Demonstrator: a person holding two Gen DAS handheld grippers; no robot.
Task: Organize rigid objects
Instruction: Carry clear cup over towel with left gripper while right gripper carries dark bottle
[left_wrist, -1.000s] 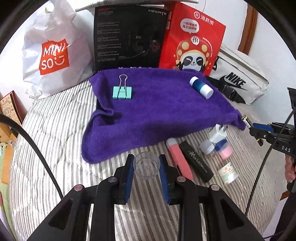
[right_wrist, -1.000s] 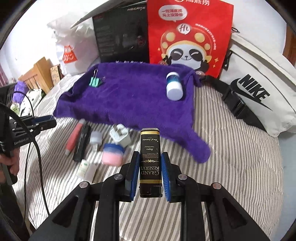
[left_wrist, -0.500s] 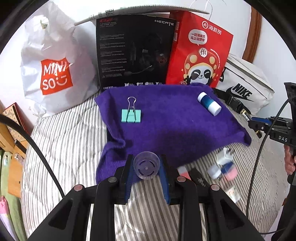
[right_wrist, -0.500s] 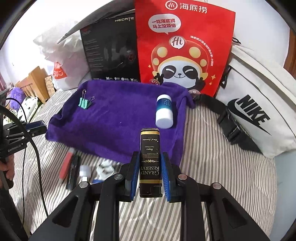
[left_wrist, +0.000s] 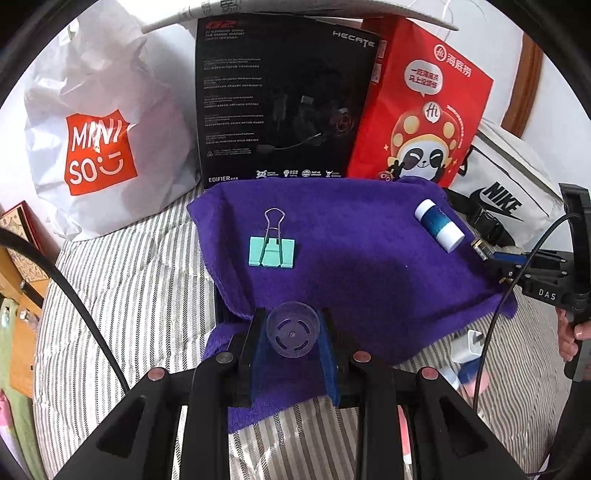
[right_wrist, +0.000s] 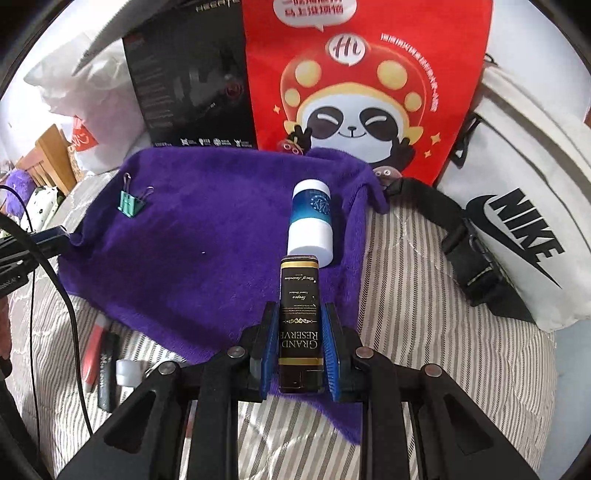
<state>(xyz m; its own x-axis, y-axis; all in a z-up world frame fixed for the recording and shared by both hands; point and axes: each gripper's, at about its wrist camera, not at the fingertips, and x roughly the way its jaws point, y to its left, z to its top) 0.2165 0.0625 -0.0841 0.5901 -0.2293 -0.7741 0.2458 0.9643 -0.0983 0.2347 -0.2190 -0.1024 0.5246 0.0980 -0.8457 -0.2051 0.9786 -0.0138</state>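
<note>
My left gripper (left_wrist: 293, 334) is shut on a small clear plastic cup (left_wrist: 293, 333), held over the near edge of the purple towel (left_wrist: 351, 266). My right gripper (right_wrist: 299, 345) is shut on a black box (right_wrist: 298, 314) lettered "Grand Reserve", held above the towel's (right_wrist: 207, 229) near right part. On the towel lie a teal binder clip (left_wrist: 272, 251) (right_wrist: 129, 202) and a blue and white bottle (left_wrist: 439, 224) (right_wrist: 311, 221). In the left wrist view the right gripper (left_wrist: 491, 254) comes in from the right edge with the box's end showing.
Loose items lie on the striped bed off the towel: a white plug (left_wrist: 468, 345), a red tube (right_wrist: 92, 349), a black tube (right_wrist: 107, 365) and a small white jar (right_wrist: 127, 371). A Miniso bag (left_wrist: 96, 147), a black box (left_wrist: 284, 103), a red panda bag (left_wrist: 424, 118) and a Nike bag (right_wrist: 517, 229) line the back.
Both grippers have moved forward with their loads, from above the bare striped bed to over the purple towel. The loose items have slid toward the lower edges of both views.
</note>
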